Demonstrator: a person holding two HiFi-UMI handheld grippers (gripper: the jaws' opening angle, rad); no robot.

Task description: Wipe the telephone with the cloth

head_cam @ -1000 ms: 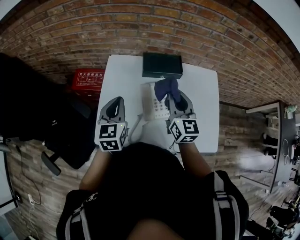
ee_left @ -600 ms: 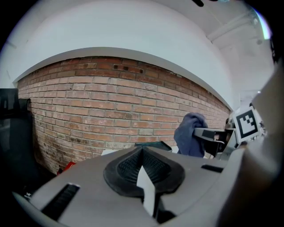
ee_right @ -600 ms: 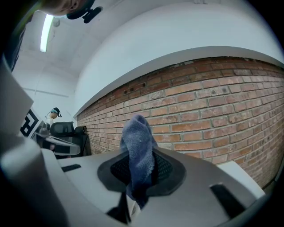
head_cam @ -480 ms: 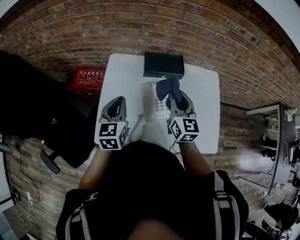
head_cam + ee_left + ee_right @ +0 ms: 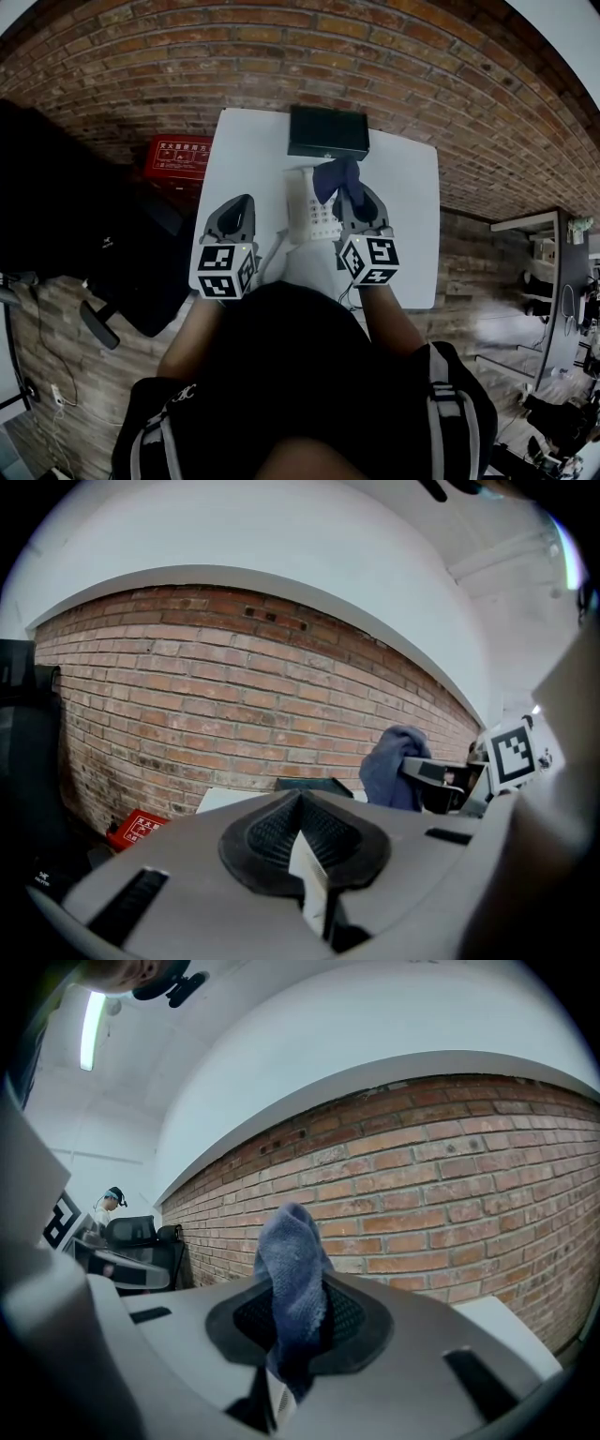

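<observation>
A white telephone [image 5: 307, 206] lies in the middle of the white table [image 5: 403, 187], its coiled cord trailing toward the front left. My right gripper [image 5: 352, 195] is shut on a blue cloth [image 5: 334, 176], which bunches above the telephone's right side; in the right gripper view the cloth [image 5: 292, 1288] stands up between the shut jaws. My left gripper [image 5: 234, 208] hovers over the table's left edge, left of the telephone, shut with nothing in it. The left gripper view shows its jaws [image 5: 302, 841] closed and the cloth [image 5: 392, 766] off to the right.
A black box [image 5: 326, 131] sits at the table's far edge, just behind the telephone. A red case [image 5: 176, 155] rests on the floor to the left, next to a black office chair [image 5: 84, 234]. Brick floor surrounds the table.
</observation>
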